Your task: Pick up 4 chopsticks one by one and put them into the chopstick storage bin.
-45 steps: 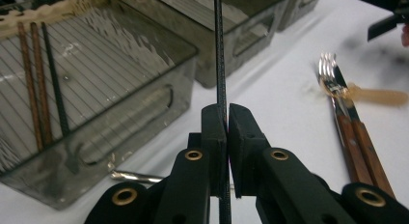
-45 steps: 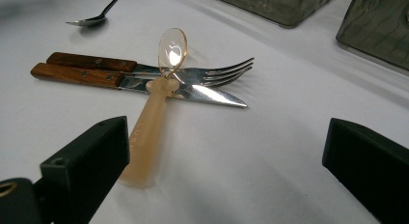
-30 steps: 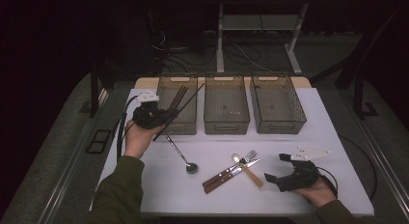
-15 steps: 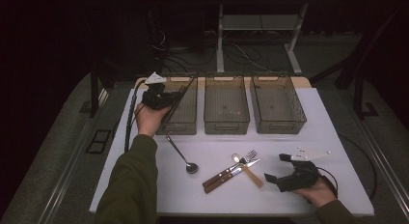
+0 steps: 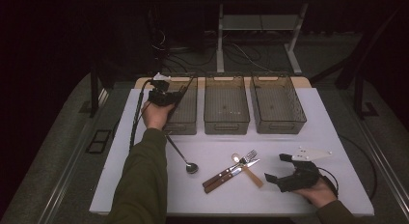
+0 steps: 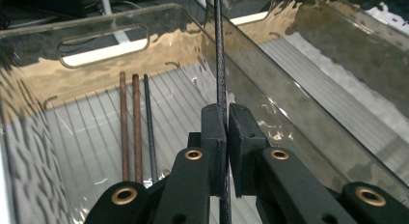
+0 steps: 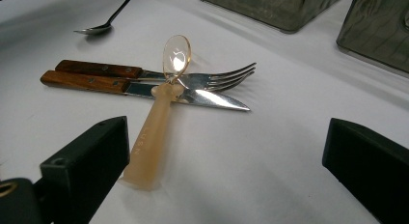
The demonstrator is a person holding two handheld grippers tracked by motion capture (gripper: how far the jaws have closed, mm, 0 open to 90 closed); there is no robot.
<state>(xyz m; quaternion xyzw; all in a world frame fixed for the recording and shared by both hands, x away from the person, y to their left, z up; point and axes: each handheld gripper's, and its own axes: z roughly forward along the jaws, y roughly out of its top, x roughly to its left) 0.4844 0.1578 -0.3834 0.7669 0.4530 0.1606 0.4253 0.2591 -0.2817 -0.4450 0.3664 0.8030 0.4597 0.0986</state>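
Left tongs [image 5: 179, 92] are pinched tight on a thin black chopstick [image 6: 220, 55], hanging over the leftmost bin [image 5: 185, 123] at the far left of the counter [image 5: 337, 137], where three sticks [image 6: 137, 127] already lie. Looks like the drop-off step: next it needs lowering past the bin's rim, then letting go. Middle bin [image 5: 226, 122] sits just beside, so not much sideways room. Over right, the right tongs [image 5: 277, 168] gape wide, holding nothing, near the amber spoon [image 7: 154, 127], fork [image 7: 217, 77] and knife [image 7: 144, 89].
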